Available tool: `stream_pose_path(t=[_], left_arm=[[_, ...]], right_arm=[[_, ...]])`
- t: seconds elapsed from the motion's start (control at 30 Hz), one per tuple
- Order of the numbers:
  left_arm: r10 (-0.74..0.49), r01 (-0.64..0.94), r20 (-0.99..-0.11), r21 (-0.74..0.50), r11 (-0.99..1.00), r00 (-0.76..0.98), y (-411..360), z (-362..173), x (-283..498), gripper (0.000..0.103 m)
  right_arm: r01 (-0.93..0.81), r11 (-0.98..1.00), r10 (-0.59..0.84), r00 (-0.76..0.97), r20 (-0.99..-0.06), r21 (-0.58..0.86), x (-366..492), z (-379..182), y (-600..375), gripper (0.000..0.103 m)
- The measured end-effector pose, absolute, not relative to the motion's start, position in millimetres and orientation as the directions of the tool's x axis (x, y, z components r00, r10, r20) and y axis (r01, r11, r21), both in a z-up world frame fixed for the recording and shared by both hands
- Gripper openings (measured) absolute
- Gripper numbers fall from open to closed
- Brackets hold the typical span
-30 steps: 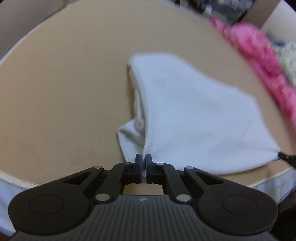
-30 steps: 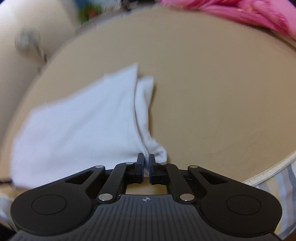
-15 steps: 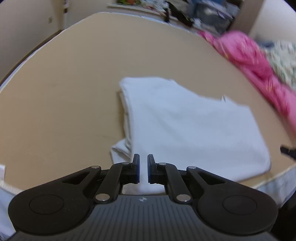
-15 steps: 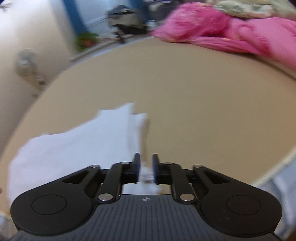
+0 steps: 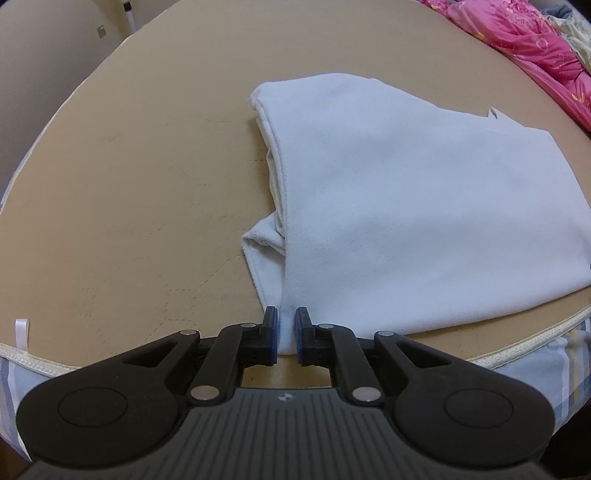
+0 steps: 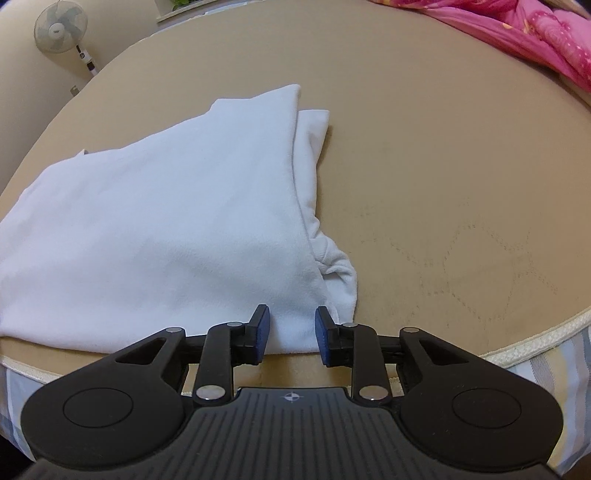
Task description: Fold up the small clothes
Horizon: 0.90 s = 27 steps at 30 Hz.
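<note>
A second ago both grippers were pinched tight on the near edge of the white garment (image 5: 406,206); now both have let go. The left gripper (image 5: 286,334) has parted its fingers only a narrow slit, with the cloth's near hem showing in the gap but not squeezed. The right gripper (image 6: 291,332) has spread noticeably wider, its blue pads (image 6: 261,332) standing either side of the garment's near corner, holding nothing. The cloth, which hung pulled taut and peaked before, now lies settled flat.

One garment, folded over on itself, rests on the tan mattress (image 5: 129,192) close to its near edge. From the left gripper's view it spreads from 12 toward 2 o'clock, a lower layer poking out at 11 o'clock. From the right gripper's view it fills 9 to 12 o'clock, with a bunched cuff (image 6: 338,273) just past the right finger at 1 o'clock.

Two grippers, one garment. One pink quilt (image 6: 535,33) is heaped far off at 2 o'clock, and one standing fan (image 6: 61,29) at 10 o'clock.
</note>
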State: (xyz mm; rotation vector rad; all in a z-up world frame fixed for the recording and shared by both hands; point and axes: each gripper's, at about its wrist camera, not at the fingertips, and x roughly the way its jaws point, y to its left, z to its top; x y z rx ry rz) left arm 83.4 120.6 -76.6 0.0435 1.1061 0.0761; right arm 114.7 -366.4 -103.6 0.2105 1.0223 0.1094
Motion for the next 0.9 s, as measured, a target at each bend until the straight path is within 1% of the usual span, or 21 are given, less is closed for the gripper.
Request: stream_pose_path(t=[0.47,0.5,0.57,0.63,0.7,0.77,0.8,0.83,0.87,0.9], left_arm=[[0.069,-0.060,-0.895,0.047,0.997,0.442,130,-71,86,0.013],[0.059,-0.072,-0.893,0.030,0.997,0.446,133,-69,86,0.013],[0.031,-0.120,-0.886,-0.027,0.992,0.462,147,-62,83,0.014],[-0.004,-0.196,-0.874,-0.114,0.974,0.487,168,-53,79,0.019],[-0.051,-0.270,-0.859,-0.215,0.939,0.509,190,-48,73,0.021],[-0.092,-0.305,-0.852,-0.283,0.909,0.516,203,-48,70,0.025],[-0.109,-0.310,-0.851,-0.303,0.901,0.514,205,-49,70,0.032],[-0.123,-0.311,-0.851,-0.315,0.897,0.510,206,-51,71,0.039],[-0.141,-0.308,-0.853,-0.329,0.893,0.502,205,-54,72,0.042],[-0.159,-0.305,-0.855,-0.341,0.889,0.493,203,-57,73,0.048]], right_arm=[[0.013,0.976,0.175,0.537,-0.825,0.216,112,-100,-368,0.029],[0.017,0.981,0.153,0.559,-0.815,0.195,111,-96,-368,0.029],[0.004,0.994,0.080,0.639,-0.765,0.108,104,-78,-364,0.029],[-0.029,0.998,0.059,0.728,-0.683,0.055,93,-50,-362,0.029],[-0.052,0.996,0.082,0.787,-0.612,0.067,82,-24,-365,0.030],[-0.079,0.993,0.115,0.831,-0.544,0.089,71,-3,-366,0.033],[-0.088,0.992,0.120,0.844,-0.522,0.086,68,1,-365,0.039],[-0.094,0.992,0.123,0.854,-0.506,0.083,66,1,-364,0.041],[-0.096,0.991,0.127,0.858,-0.497,0.089,66,-5,-365,0.041],[-0.085,0.991,0.124,0.855,-0.503,0.100,67,-13,-365,0.041]])
